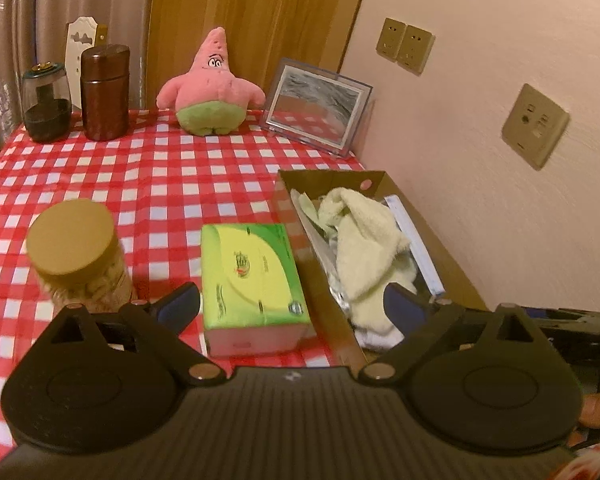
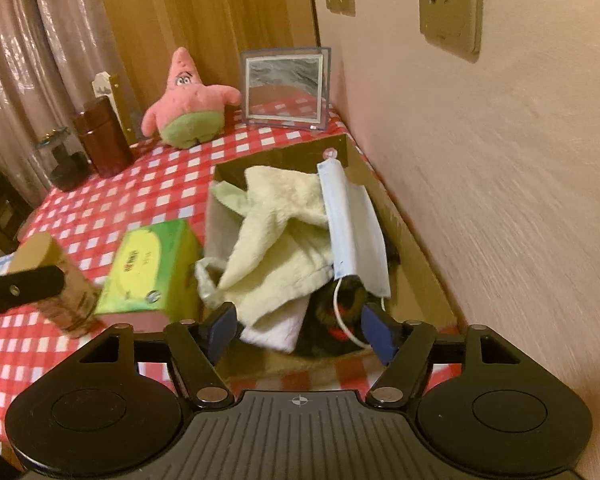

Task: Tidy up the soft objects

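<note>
The green-and-yellow soft tissue pack bears printing too blurred to read. It lies on the red-checked bench, long axis toward frame top, between the left gripper's spread jaws, untouched. The pale yellow fleece cloth lies in the brown cardboard box at frame centre — right gripper jaws spread, empty, just below it.

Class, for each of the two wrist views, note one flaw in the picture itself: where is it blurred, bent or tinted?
Left wrist view: warm dim light, fisheye bends the checked tablecloth, tissue pack slightly smeared. Right wrist view: wall streaked by motion blur, jar smeared, plush star fairly sharp.
</note>
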A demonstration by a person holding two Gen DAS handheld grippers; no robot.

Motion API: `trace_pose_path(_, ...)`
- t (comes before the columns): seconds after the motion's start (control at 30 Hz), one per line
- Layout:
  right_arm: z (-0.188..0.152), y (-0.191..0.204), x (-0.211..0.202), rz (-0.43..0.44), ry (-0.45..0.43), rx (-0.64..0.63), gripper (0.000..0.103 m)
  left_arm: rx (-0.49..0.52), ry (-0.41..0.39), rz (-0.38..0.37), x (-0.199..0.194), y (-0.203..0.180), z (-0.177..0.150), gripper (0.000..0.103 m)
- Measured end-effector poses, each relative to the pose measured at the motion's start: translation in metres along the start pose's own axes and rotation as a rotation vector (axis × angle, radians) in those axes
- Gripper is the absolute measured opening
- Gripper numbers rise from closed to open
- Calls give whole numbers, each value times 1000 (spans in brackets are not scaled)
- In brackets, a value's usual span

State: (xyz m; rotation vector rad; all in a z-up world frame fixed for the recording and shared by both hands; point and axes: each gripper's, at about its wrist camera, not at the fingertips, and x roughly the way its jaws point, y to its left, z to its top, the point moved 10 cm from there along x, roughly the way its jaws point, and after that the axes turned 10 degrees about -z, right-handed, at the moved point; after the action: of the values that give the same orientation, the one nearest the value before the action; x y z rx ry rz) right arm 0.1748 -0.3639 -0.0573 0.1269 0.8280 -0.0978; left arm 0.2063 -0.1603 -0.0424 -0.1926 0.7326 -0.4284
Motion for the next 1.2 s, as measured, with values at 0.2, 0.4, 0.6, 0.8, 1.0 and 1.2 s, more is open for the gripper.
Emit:
trace_pose_path(0.2,-5,6,-46,-21,-40,27,83,6,13,-16,-36,-6,-18,97)
trace_pose_path(0.4,-13,17,-74,-25,-56,12,84,34,-14,7,-66,-5,-26,97)
trace_pose_path(0.6,-29,16,-89,-22,-63,16,84,60,-31,24,-82,-7,-34,97)
trace_pose_path(0.8,-39,7,-100,-19,-74,24,85,58,-20,19,-88,-17,-47,97)
trace_pose_path(1.0,-49,-7,-113,-41,-84,6,85,14,-39,45,-94,-28,-56,97)
trace_pose_path(1.2,-60,-17,-123,-47,-96,31,85,22,2,46,-97,-41,-68,97)
